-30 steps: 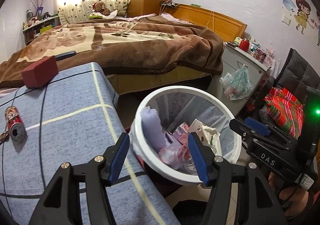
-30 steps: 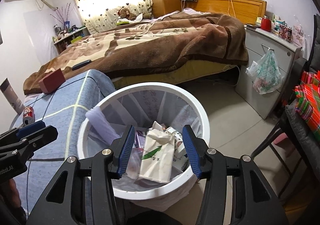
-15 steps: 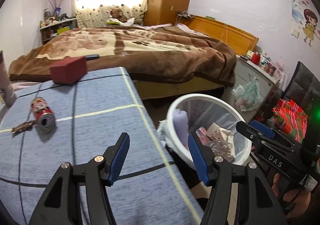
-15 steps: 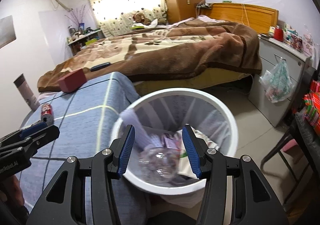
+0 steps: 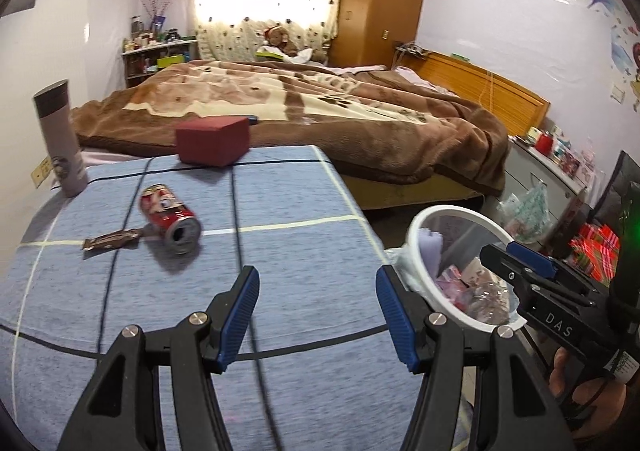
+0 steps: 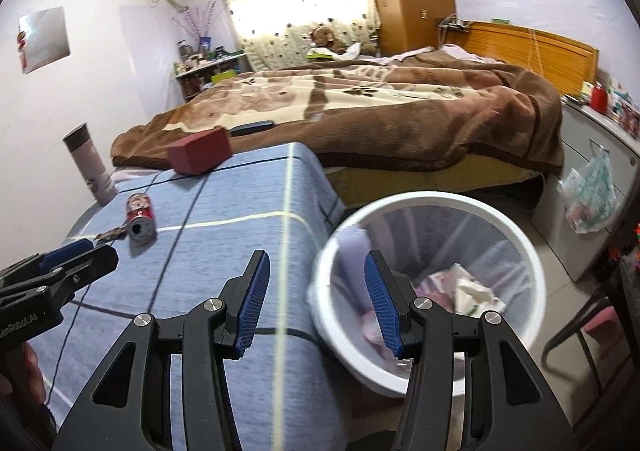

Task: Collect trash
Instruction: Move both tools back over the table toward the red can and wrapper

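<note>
A crushed red can (image 5: 170, 217) lies on its side on the blue-clothed table (image 5: 280, 251), with a brown wrapper (image 5: 110, 241) beside it on the left. Both show in the right wrist view, the can (image 6: 140, 217) and the wrapper (image 6: 108, 235). A white trash bin (image 6: 432, 203) holding several pieces of trash stands at the table's right edge; it also shows in the left wrist view (image 5: 424, 219). My left gripper (image 5: 316, 307) is open and empty over the table, near side of the can. My right gripper (image 6: 314, 299) is open and empty above the table edge and the bin's rim.
A dark red box (image 5: 214, 141) sits at the table's far edge and a tall grey flask (image 5: 60, 139) at its far left. A bed with a brown blanket (image 5: 320, 111) lies behind. A grey cabinet (image 6: 592, 187) with a hanging plastic bag stands right.
Both grippers have swung left from over the bin toward the table. The can, wrapper and flask have come into view. Both stay open and empty.
</note>
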The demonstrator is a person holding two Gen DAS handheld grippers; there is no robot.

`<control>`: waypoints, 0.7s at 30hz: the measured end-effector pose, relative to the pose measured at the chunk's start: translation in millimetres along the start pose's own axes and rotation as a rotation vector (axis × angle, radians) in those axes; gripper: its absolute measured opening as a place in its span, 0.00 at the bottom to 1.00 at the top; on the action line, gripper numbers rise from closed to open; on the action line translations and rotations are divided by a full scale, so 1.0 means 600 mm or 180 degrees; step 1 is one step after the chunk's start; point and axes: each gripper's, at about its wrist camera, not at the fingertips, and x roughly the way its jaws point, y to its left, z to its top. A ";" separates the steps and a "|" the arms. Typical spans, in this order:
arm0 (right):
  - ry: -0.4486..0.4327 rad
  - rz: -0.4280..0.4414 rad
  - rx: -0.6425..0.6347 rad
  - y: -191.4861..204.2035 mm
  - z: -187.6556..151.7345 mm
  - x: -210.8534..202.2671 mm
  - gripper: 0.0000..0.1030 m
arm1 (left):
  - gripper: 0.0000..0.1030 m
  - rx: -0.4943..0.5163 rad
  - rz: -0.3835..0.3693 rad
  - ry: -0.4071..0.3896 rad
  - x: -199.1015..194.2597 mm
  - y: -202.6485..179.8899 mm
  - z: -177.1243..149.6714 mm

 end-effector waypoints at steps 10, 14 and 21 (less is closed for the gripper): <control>0.0024 0.0255 -0.0325 0.093 0.009 0.023 0.49 | 0.61 -0.0239 0.0324 -0.0036 -0.029 0.119 -0.012; 0.0079 0.0391 -0.0424 0.129 0.014 0.039 0.49 | 0.61 -0.0405 0.0452 -0.0038 -0.043 0.178 -0.017; 0.0157 0.0548 -0.0614 0.194 0.023 0.067 0.50 | 0.61 -0.0546 0.0632 0.0011 -0.045 0.253 -0.022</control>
